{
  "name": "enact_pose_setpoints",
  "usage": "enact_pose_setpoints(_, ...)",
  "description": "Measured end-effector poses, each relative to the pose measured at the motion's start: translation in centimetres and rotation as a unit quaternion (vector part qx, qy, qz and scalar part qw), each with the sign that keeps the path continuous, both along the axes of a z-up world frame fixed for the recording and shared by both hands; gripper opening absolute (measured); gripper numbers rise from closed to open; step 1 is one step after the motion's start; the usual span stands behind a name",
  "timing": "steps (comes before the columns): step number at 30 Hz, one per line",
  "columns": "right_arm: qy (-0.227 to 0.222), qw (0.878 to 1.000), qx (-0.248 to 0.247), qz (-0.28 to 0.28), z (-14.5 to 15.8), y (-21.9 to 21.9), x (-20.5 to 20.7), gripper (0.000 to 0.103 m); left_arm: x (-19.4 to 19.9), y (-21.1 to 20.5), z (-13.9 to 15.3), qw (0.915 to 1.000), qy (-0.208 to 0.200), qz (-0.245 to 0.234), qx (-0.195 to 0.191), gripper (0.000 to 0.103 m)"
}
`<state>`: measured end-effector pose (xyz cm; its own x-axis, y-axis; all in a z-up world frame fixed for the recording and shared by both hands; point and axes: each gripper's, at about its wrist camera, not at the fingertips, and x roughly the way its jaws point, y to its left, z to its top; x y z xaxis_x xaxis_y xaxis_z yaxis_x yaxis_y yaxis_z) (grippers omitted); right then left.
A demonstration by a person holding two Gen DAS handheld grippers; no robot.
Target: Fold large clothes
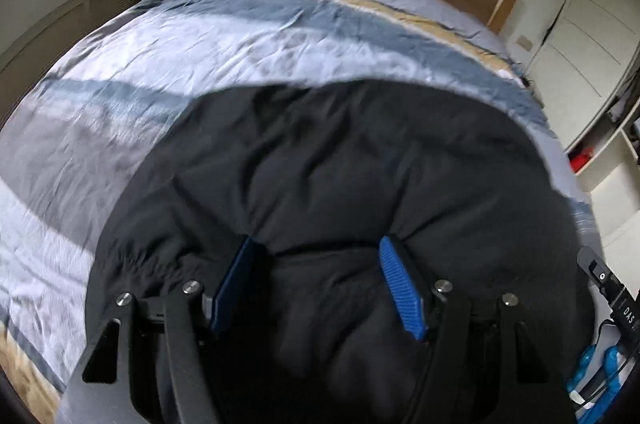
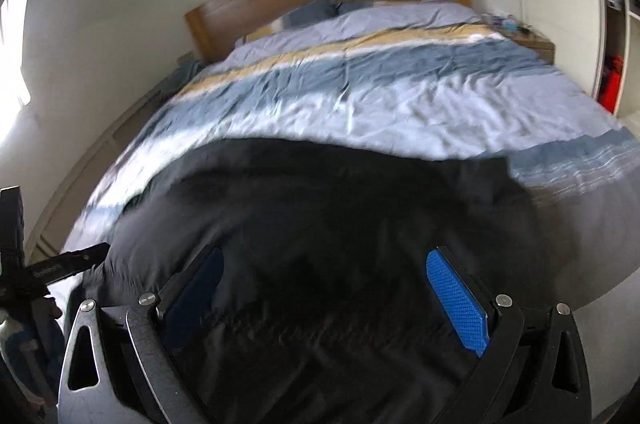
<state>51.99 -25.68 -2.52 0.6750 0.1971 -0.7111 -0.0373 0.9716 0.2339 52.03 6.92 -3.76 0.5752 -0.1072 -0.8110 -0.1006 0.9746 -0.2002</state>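
Black jacket (image 1: 320, 164) lies bunched on the striped bed (image 1: 200, 44); left claw (image 1: 316, 252) and right claw (image 2: 324, 260) each clamp a thick fold.

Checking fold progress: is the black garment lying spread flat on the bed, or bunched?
Bunched. The black garment puckers between the left gripper's blue pads, mounded and creased over the striped duvet.

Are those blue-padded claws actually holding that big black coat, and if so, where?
Both look closed on the black padded garment: the left gripper pinches a bunched fold of its near edge; the right gripper appears likewise, but blur hides its pad contact.
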Motion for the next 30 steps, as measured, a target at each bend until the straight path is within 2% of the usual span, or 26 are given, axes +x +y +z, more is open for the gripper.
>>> enact_pose_setpoints(4, 0.032, 0.999, 0.020, -0.025, -2.9, -2.2, -0.6, 0.100, -1.8, 1.1, -0.8, 0.9999, -0.006, 0.010, -0.002, 0.065)
enact_pose_setpoints(6, 0.039, 0.998, 0.013, -0.043, -3.5, -3.5, -1.3, 0.100, -2.7, 1.6, -0.9, 0.9998, -0.010, 0.014, -0.001, 0.065)
enact_pose_setpoints(9, 0.048, 0.996, -0.013, -0.074, -3.4, -5.2, -2.3, 0.100, -3.8, 2.0, -0.8, 0.9996, -0.015, 0.025, 0.002, 0.064)
enact_pose_setpoints(12, 0.032, 0.995, -0.016, -0.092, -2.2, -5.9, -3.9, 0.100, -5.3, 2.1, 0.0, 0.9991, -0.033, 0.027, 0.001, 0.064)
enact_pose_setpoints(16, 0.001, 0.998, -0.002, -0.067, -0.3, -4.2, -6.2, 0.100, -7.6, 1.7, 1.0, 0.9981, -0.057, 0.018, 0.013, 0.064)
enact_pose_setpoints(20, -0.011, 1.000, -0.008, -0.026, 0.1, -1.3, -7.6, 0.100, -9.2, 1.1, 1.2, 0.9971, -0.069, 0.009, 0.030, 0.064)
enact_pose_setpoints(25, -0.003, 1.000, -0.007, 0.008, -0.9, 1.9, -8.5, 0.100, -10.0, 0.9, 0.6, 0.9966, -0.072, 0.000, 0.040, 0.064)
enact_pose_setpoints(30, 0.002, 1.000, -0.004, 0.009, -2.0, 2.2, -8.4, 0.102, -10.1, 0.9, 0.1, 0.9964, -0.075, 0.000, 0.040, 0.064)
